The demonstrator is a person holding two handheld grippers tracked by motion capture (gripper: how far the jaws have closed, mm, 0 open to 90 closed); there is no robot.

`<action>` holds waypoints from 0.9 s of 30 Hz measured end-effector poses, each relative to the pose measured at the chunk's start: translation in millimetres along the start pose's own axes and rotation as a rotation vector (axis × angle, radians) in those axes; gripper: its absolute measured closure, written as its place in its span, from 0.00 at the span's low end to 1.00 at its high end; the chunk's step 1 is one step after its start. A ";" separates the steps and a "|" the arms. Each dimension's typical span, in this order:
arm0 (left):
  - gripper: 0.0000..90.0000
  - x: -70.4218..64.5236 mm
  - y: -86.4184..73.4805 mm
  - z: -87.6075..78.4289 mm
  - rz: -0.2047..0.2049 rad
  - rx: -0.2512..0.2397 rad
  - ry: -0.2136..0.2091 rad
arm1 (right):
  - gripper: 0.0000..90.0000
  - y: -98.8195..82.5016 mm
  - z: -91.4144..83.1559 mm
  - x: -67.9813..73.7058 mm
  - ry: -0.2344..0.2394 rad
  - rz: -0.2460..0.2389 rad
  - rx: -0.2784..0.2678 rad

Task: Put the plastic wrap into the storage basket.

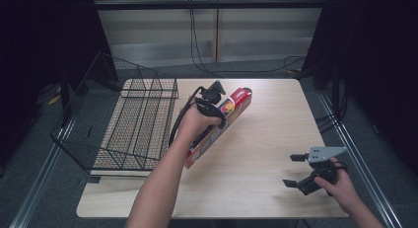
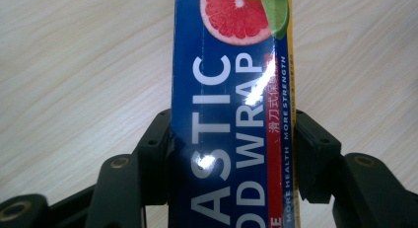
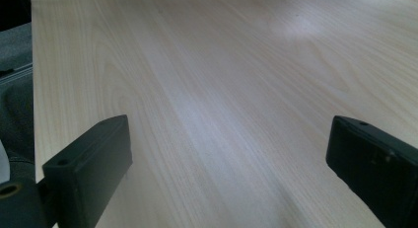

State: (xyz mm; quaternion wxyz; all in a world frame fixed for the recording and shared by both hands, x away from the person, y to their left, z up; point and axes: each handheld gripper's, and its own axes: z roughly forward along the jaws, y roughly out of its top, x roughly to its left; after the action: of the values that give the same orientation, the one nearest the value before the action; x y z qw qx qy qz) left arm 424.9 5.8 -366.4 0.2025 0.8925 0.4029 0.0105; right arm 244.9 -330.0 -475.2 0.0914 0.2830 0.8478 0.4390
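A long blue and red plastic food wrap box (image 1: 236, 102) lies slantwise on the wooden table (image 1: 276, 124), near its middle. My left gripper (image 1: 212, 122) comes down on the box from above, held by a hand. In the left gripper view the two black jaws press against both long sides of the box (image 2: 231, 90), so the left gripper (image 2: 231, 139) is shut on it. My right gripper (image 1: 296, 170) hovers low near the table's front right corner, open, jaws pointing left. In its own view the right gripper (image 3: 226, 169) has only bare wood between its jaws.
A black wire basket (image 1: 133, 124) lies tipped at the table's left side, its open mouth facing the box. Cables run along the floor behind the table. The table's right half (image 1: 286, 114) is bare wood.
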 end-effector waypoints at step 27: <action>0.49 21.7 -4.7 -51.1 -0.068 0.008 0.032 | 0.04 1.1 0.8 0.3 -0.004 -0.005 -0.003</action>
State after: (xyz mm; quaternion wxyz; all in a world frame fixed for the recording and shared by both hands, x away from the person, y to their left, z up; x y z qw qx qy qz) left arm 426.9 42.3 -324.4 0.1928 0.8788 0.4362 0.0163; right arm 245.3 -328.8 -474.8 0.0945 0.2814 0.8478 0.4395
